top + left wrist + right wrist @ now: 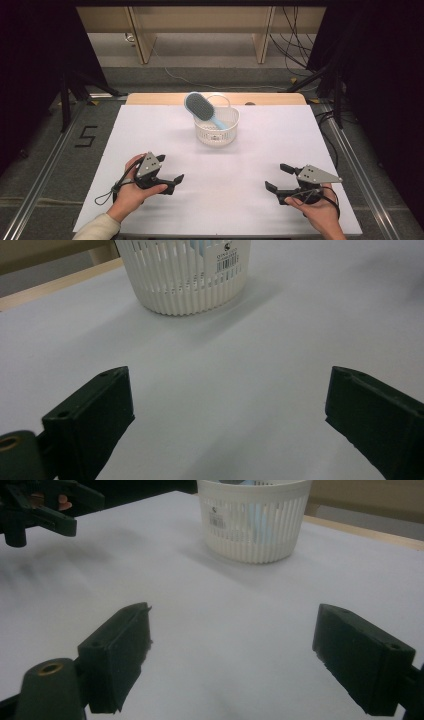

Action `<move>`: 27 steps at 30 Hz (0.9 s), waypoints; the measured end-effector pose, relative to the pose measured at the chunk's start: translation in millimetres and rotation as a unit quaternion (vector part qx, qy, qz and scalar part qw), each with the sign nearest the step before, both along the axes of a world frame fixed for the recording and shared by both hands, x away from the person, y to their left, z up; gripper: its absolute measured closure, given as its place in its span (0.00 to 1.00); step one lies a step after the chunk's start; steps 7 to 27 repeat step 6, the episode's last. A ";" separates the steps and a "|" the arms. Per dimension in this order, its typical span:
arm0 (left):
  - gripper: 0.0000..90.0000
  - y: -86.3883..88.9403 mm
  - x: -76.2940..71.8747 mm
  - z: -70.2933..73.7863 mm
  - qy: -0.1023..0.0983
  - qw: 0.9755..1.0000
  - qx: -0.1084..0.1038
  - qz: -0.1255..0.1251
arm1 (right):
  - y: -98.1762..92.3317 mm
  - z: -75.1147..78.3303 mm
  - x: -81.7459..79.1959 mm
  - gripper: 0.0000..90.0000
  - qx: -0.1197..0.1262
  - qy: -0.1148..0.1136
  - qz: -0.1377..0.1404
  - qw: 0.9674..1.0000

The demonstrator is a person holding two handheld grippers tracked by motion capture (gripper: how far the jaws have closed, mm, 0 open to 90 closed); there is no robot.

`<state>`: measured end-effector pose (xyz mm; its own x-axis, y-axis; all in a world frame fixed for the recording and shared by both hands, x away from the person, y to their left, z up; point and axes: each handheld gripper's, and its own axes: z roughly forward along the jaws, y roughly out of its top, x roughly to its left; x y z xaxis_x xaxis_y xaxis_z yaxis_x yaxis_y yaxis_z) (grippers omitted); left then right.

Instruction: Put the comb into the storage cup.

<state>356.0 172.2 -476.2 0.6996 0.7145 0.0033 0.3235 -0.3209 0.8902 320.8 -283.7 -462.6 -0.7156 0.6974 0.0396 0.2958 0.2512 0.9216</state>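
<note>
Where white table (pixel 165 135) ends, grey floor (pixel 45 150), perhaps carpet; cables (pixel 295 45) behind.

Left tool (pixel 172 169) jaws apart, right tool (pixel 278 176) likewise, both low

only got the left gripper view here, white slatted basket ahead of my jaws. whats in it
Observer: A hairbrush, grey bristle head, light blue handle. The high view shows its handle down in the basket and its head leaning out over the far-left rim.
Operator: wheres the other gripper
Observer: The right gripper is held over the near right part of the table, jaws wide apart, nothing between them.
Operator: anything else on the table
Observer: No, the white sheet carries just the basket, toward the far edge, near the middle.
</note>
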 end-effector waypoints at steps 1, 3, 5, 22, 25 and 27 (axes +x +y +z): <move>0.05 -0.2 0.0 -0.1 0.000 1.000 0.000 0.001 | -0.4 -0.2 0.3 0.18 -0.005 -0.002 0.000 1.000; 0.05 -0.1 0.4 -0.2 0.000 1.000 0.000 0.001 | -0.2 -0.2 0.3 0.18 -0.010 -0.004 0.000 1.000; 0.05 -0.1 0.8 -0.4 0.001 1.000 0.000 0.000 | -0.6 -0.3 0.5 0.19 -0.012 -0.007 -0.003 1.000; 0.05 -0.2 0.8 -0.4 0.001 1.000 0.000 0.000 | -1.1 -0.1 0.4 0.20 -0.009 -0.010 -0.005 1.000; 0.05 -0.2 0.8 -0.4 0.001 1.000 0.000 0.000 | -1.1 -0.1 0.4 0.20 -0.009 -0.010 -0.005 1.000; 0.05 -0.2 0.8 -0.4 0.001 1.000 0.000 0.000 | -1.1 -0.1 0.4 0.20 -0.009 -0.010 -0.005 1.000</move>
